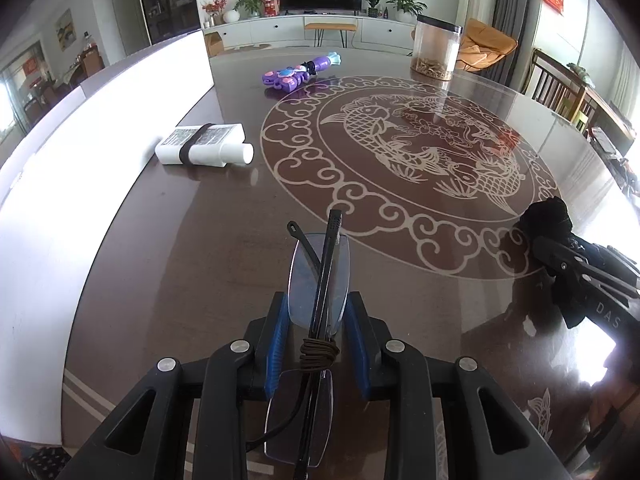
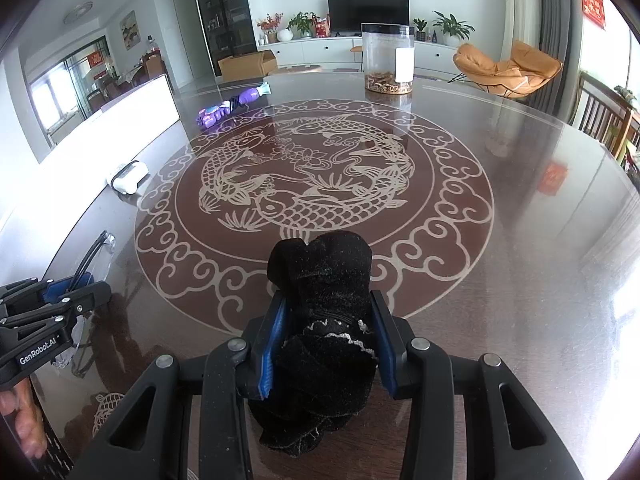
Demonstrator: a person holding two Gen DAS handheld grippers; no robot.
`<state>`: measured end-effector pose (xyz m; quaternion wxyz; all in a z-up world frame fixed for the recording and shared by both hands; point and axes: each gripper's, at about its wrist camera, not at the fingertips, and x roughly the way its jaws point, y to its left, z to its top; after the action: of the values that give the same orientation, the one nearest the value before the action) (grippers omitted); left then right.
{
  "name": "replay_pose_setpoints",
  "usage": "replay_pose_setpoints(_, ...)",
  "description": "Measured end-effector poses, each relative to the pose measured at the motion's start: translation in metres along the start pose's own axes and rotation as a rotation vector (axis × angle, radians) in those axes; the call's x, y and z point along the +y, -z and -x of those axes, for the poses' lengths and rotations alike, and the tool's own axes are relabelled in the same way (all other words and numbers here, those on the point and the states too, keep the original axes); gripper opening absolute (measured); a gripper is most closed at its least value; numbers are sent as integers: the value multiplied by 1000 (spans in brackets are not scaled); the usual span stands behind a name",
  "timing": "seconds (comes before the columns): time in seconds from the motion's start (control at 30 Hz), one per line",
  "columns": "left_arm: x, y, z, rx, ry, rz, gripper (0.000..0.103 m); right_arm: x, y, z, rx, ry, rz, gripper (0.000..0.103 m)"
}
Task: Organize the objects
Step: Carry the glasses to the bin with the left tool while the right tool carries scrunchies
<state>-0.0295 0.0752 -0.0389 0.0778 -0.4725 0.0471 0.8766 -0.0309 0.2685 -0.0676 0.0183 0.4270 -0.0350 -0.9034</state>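
The left gripper (image 1: 316, 328) is pinched on folded glasses (image 1: 318, 276), held above the near left of the table (image 1: 200, 240). The right gripper (image 2: 326, 332), near centre, clamps a black sock (image 2: 320, 280). Farther left lies a white bottle (image 1: 204, 144), beyond it a purple toy (image 1: 298, 72); a clear jar (image 2: 387, 60) stands farthest.

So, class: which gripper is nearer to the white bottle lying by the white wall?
Left. The left gripper, holding the glasses, sits on the white bottle's side; the right gripper, clutching black cloth, lies farther across.
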Motion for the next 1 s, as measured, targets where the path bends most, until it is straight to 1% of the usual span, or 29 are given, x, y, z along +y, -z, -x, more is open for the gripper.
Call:
replay_pose_setpoints(0.07,2,3,2,-7,26,14,28,0,0,0,0,-1,0,41)
replay_pose_setpoints(0.1,6,5,5,-18,57,32,28,0,0,0,0,-2,-1,41)
replay_pose_setpoints(0.13,13,8,12,-48,105,60,28,-1,0,0,-1,-7,-5,41)
replay_pose_setpoints(0.2,23,12,25,-97,169,90,28,-3,0,0,-6,-19,-17,39)
replay_pose_setpoints(0.23,31,14,38,-135,217,109,28,-5,0,1,-9,-26,-23,39)
replay_pose_setpoints(0.37,54,19,70,-222,294,161,28,-8,0,8,-55,-35,-43,39)
replay_pose_setpoints(0.43,66,20,85,-259,298,191,28,-8,0,13,-80,-40,-44,38)
replay_pose_setpoints(0.53,81,21,102,-288,287,226,28,-10,0,17,-109,-75,-56,37)
replay_pose_setpoints(0.63,95,21,117,-314,269,244,28,-9,-1,17,-78,-119,-84,37)
replay_pose_setpoints(0.7,104,23,131,-341,261,256,28,-2,-5,22,-80,-154,-92,37)
replay_pose_setpoints(0.8,124,23,152,-379,271,312,28,21,-20,37,-104,-208,-56,37)
replay_pose_setpoints(0.87,144,18,167,-401,265,351,28,44,-36,48,-127,-257,-16,37)
replay_pose_setpoints(0.93,172,12,184,-428,247,398,28,78,-60,62,-158,-321,39,37)
replay_pose_setpoints(1.0,201,3,195,-438,226,444,28,110,-78,70,-175,-375,83,37)
